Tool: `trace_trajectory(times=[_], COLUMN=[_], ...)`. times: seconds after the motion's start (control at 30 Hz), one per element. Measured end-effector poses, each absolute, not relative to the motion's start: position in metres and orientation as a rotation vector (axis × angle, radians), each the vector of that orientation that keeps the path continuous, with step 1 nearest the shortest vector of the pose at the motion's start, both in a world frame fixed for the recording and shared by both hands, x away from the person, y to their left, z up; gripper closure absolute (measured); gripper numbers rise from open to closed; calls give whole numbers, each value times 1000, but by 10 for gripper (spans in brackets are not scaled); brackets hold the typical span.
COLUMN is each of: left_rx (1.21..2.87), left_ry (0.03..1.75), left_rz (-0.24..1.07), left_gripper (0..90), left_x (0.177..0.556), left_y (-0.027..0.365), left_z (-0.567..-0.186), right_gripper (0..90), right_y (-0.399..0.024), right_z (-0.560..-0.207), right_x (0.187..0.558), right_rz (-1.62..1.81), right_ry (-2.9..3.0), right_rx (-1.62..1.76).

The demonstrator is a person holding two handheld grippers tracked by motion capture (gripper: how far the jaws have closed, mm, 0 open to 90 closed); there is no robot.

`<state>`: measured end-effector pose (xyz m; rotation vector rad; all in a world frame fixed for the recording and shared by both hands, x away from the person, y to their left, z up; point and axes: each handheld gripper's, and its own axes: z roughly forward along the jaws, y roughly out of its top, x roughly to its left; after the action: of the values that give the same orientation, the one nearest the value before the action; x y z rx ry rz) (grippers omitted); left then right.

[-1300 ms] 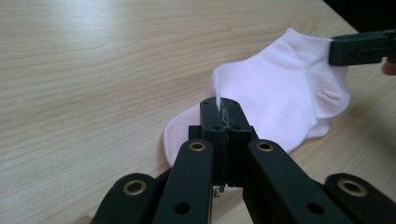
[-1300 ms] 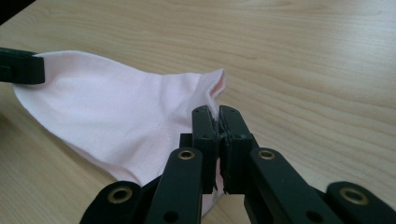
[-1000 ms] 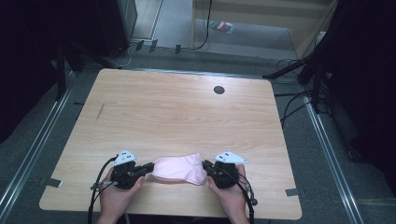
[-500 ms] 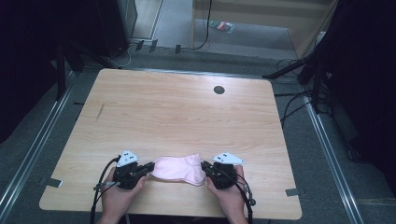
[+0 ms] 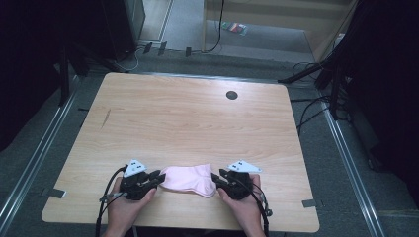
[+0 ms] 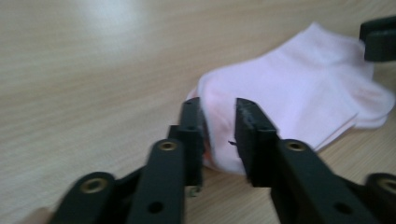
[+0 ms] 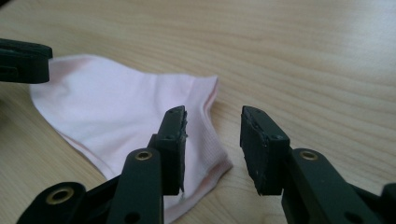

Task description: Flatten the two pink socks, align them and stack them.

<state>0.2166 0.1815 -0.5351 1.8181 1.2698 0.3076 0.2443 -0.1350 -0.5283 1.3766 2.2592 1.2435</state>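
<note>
One wooden worktop point(image 5: 197, 118) fills the middle of the high view, with a small dark round hole point(image 5: 231, 95) set toward its far edge. Grey floor point(image 5: 341, 163) runs round it, and cables point(image 5: 306, 113) trail off beyond the right side.

A pale pink sock point(image 5: 190, 178) lies flat on the worktop close to the near edge, between the two hands. It seems to be folded on itself, with layered edges showing at one end in the left gripper view point(image 6: 299, 88); in the right gripper view its ribbed cuff point(image 7: 205, 140) faces the camera.

The left hand-held gripper point(image 5: 157, 178) sits at the sock's left end, held in the person's left hand point(image 5: 123, 210). Its jaws have just been opening and now stand a little apart. In its own view point(image 6: 218, 128) the sock's edge lies in the gap between them, and the pads are not pressing on it.

The right hand-held gripper point(image 5: 215, 177) sits at the sock's right end, in the right hand point(image 5: 244, 207). Its jaws have likewise just been opening; in its own view point(image 7: 212, 135) they stand apart over the cuff's corner, clear of the cloth.
</note>
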Motion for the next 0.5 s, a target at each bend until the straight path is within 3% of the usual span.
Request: trace_trajectory(times=[0.1, 0.2, 0.27, 0.5], left_rx=[1719, 1756, 1840, 1938], left_ry=[1239, 1186, 1202, 1249], left_rz=[324, 352, 332, 301], left_gripper=[664, 773, 834, 812], left_x=[213, 214, 220, 229], left_y=[189, 181, 172, 167], left_z=[-526, -522, -528, -547], right_gripper=[624, 742, 772, 811], right_y=[-138, -133, -120, -108], right_z=[-520, -518, -524, -544], right_x=[237, 230, 227, 225], right_rz=[1300, 1351, 1311, 1168], right_ry=[2193, 2190, 2269, 2367], right_rx=[1362, 1354, 1315, 1325])
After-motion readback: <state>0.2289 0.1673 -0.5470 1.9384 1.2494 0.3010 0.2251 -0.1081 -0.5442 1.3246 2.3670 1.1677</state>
